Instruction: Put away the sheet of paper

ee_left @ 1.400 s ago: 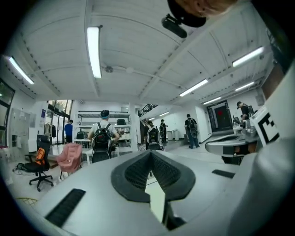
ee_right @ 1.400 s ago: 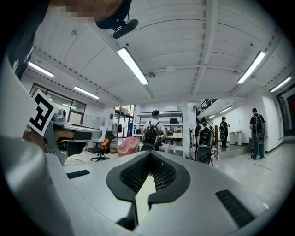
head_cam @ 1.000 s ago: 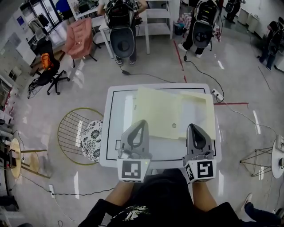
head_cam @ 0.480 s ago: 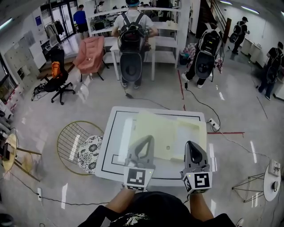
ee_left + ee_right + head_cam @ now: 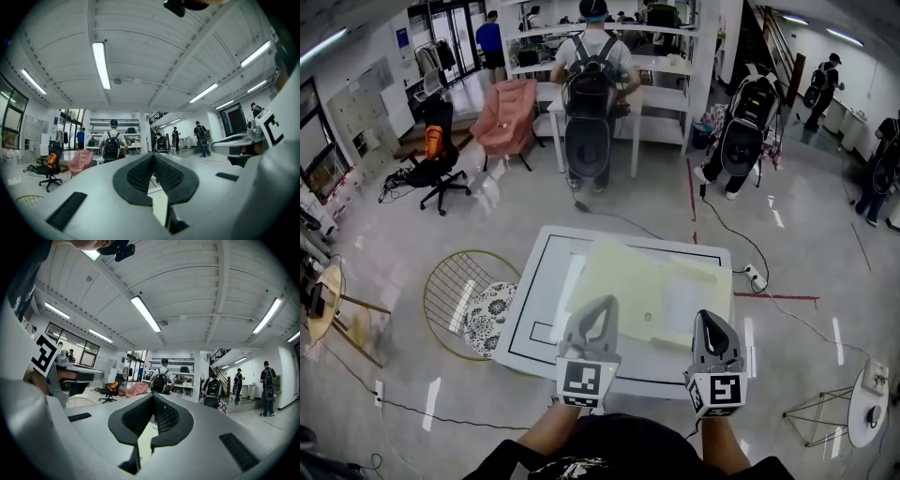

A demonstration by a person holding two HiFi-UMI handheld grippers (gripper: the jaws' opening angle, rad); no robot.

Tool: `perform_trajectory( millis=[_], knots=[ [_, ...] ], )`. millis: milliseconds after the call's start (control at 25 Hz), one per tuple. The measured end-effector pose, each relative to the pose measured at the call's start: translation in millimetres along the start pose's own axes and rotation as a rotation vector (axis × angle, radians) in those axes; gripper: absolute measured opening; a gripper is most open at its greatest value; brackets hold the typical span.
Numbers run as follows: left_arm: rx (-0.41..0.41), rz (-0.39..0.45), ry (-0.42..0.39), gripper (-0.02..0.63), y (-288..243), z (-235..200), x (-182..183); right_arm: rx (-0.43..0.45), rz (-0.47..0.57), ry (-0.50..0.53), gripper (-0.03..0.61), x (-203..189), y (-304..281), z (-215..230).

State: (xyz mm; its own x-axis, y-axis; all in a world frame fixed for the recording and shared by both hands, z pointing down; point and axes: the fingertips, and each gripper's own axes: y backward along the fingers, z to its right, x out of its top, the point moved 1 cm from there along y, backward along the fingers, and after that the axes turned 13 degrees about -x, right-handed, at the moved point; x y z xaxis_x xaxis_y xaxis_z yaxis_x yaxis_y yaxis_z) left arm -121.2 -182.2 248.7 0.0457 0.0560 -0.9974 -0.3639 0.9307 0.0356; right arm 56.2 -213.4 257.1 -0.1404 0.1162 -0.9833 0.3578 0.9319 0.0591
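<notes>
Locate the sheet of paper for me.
In the head view the sheet of paper lies flat on the white table, over its middle and right side, with its near edge by the left gripper and right gripper.

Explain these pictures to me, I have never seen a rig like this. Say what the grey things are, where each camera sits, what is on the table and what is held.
No robot here: a person holds a two-jaw tool in each hand, the left gripper and the right gripper. The wide picture comes from a camera on the person's head, looking down. The other two come from cameras riding on the grippers, looking along their jaws. On the white table lies pale yellow paper. Both pairs of jaws are shut with nothing between them.
</notes>
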Motion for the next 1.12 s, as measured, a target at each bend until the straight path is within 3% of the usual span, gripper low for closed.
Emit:
perform_trajectory(
  millis=[520,1120],
  knots=[
    [-0.005,-0.032,-0.02,0.0,-6.8,27.3,-1.1,-0.013,0.001,0.007,-0.002,-6.5,13.6,18.2],
    [-0.012,-0.005,-0.064,0.001,-14.6,31.5,3.4,-0.024,0.02,0.01,-0.002,-4.1,11.6,19.4]
  ],
)
